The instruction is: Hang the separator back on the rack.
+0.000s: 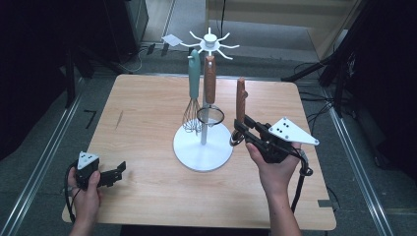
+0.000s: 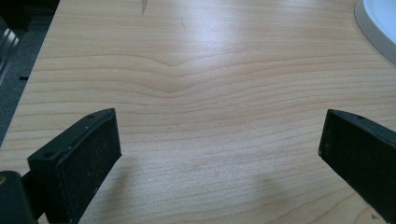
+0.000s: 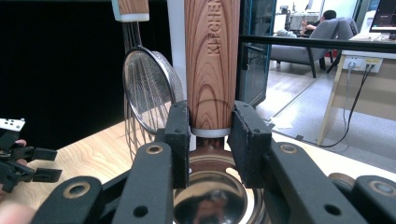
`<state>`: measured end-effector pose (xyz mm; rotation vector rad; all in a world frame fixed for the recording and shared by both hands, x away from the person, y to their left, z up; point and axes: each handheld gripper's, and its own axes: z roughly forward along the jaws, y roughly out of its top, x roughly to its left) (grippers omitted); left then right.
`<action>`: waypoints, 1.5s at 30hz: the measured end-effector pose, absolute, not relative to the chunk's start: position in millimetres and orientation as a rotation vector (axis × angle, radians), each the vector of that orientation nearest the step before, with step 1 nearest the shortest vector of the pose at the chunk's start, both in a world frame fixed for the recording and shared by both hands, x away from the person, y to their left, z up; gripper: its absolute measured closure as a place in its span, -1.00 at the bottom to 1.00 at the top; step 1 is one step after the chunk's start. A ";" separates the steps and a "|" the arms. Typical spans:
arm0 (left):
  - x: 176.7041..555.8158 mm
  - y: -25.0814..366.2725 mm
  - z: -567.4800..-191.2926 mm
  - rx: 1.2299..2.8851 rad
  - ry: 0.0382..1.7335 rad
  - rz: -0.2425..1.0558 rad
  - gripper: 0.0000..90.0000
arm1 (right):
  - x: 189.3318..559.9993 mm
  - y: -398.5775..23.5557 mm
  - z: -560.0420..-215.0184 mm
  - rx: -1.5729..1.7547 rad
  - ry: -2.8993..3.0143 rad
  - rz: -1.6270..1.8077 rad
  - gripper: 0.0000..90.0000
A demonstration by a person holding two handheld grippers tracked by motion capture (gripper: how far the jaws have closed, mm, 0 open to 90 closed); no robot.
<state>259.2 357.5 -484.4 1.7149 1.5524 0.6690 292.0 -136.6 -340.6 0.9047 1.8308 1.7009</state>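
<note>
Dark floor and cabling ring a pale wooden table (image 1: pixel 147 123) that takes up the middle of the high view, with a white utensil stand (image 1: pixel 203 142) on its round base at centre. From the stand's upper hooks hang a teal-handled whisk (image 1: pixel 193 93) and a wood-handled mesh strainer (image 1: pixel 210 98), side by side and nearly touching. Right of centre, the right gripper (image 1: pixel 242 133) has its jaws closed on a third utensil (image 1: pixel 240 101) with a wooden handle that stands upright; in the right gripper view the pads pinch the very bottom of that handle, just above a shiny metal bowl whose shape suggests a ladle or scoop, though the pictures do not settle which. The grip is low and the handle tall, so the piece could tip or twist in the jaws if swung quickly. It is also close to the strainer, and a careless sideways move toward the stand could knock the hanging tools swinging or nudge the stand. At lower left, the left gripper (image 1: pixel 114 174) rests near the table edge with its jaws spread wide over bare wood, holding nothing.
</note>
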 end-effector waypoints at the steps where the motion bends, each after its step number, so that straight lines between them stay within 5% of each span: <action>1: 259.2 357.6 -484.4 1.714 1.553 0.669 -1.00 | 292.0 -136.5 -340.2 0.904 1.831 1.698 0.58; 45: 259.3 357.4 -484.7 1.714 1.556 0.668 -1.00 | 296.0 -121.0 -308.6 0.838 1.767 1.756 0.58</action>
